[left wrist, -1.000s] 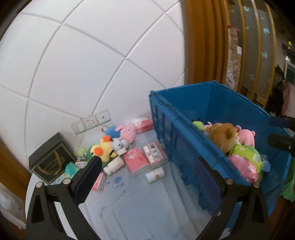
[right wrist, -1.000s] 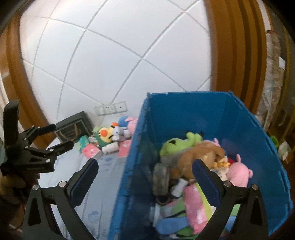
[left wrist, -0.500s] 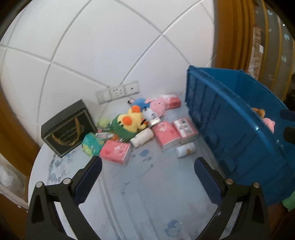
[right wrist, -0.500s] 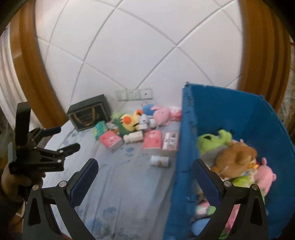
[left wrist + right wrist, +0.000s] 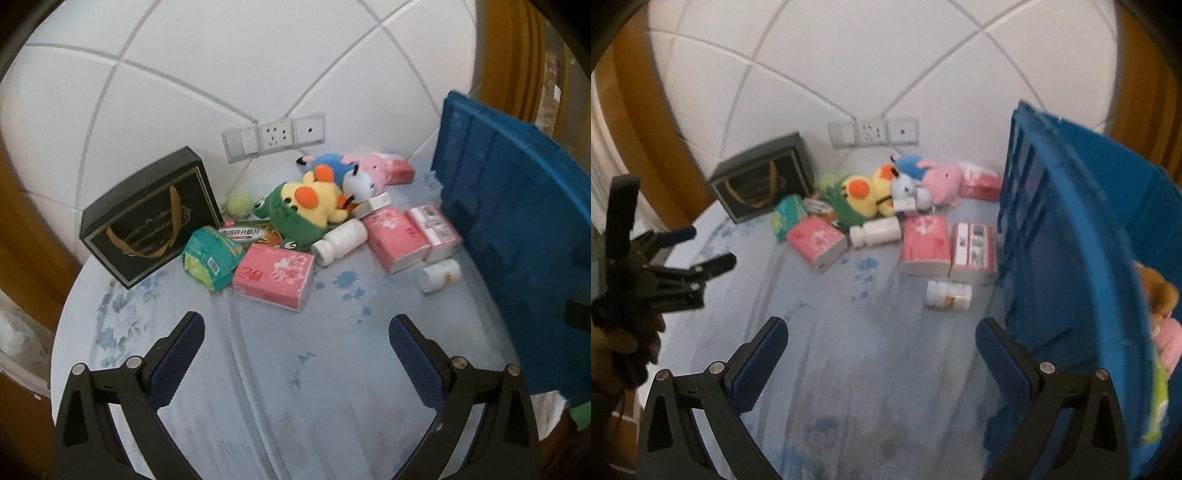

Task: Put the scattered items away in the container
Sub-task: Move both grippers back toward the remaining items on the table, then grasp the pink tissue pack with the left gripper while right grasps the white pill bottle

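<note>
From your left wrist camera, your left tool (image 5: 295, 332) hangs over the bench (image 5: 295, 387) with its fingers spread wide and nothing between them. Ahead lie the scattered items: a pink tissue pack (image 5: 274, 272) nearest you, a green packet (image 5: 210, 260) touching its left side, a white bottle (image 5: 341, 236) lying flat behind it, and a yellow plush (image 5: 317, 201) among other toys near the wall. A black gift box (image 5: 147, 218) leans at the left, and the blue container (image 5: 517, 229) stands at the right. From your right wrist camera, your right tool (image 5: 881, 334) is likewise spread and empty, a small bottle (image 5: 947, 295) lies just beside the container wall, and a brown plush (image 5: 1158, 291) sits inside it.
</note>
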### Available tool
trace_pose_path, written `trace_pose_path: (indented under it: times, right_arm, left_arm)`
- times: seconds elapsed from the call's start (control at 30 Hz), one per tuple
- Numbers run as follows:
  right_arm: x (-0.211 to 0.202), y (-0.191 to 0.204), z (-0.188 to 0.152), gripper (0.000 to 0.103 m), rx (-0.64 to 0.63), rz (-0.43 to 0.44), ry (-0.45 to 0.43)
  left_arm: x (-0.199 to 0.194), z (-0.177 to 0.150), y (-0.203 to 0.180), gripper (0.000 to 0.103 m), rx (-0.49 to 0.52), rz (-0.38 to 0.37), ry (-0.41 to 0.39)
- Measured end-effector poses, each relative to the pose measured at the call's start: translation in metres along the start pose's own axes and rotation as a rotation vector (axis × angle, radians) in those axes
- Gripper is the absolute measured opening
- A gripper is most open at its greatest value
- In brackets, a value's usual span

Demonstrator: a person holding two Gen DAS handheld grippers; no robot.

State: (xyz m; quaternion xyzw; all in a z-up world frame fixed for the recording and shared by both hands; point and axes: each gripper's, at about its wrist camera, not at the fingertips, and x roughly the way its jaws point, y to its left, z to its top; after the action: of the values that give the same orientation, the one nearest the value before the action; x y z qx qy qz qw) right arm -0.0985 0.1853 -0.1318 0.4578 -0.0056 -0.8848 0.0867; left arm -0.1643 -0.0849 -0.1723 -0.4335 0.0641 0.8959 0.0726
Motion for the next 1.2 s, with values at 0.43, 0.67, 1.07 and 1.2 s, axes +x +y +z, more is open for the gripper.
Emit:
trace_pose_path:
  times: [0.43,0.67,1.07,1.2]
  right_arm:
    - [0.12,-0.009,-0.03,0.103,0.042,-0.059,0.134]
    - [0.162,-0.01,-0.037,0.103,-0.036,-0.166,0.085]
    - [0.231,-0.059,-0.011,0.103,0.15,-0.209,0.012]
    - [0.247,-0.071,-0.01,0.103,0.181,-0.255,0.036]
  left_arm:
    - [0.156,0.009,0.034,0.101,-0.239,-0.023,0.157]
    - [0.214,0.025,0.059,0.101,-0.505,-0.021,0.247]
    - [0.265,0.023,0.066,0.101,-0.709,0.045,0.324]
    - [0.272,0.023,0.066,0.103,-0.75,0.076,0.315]
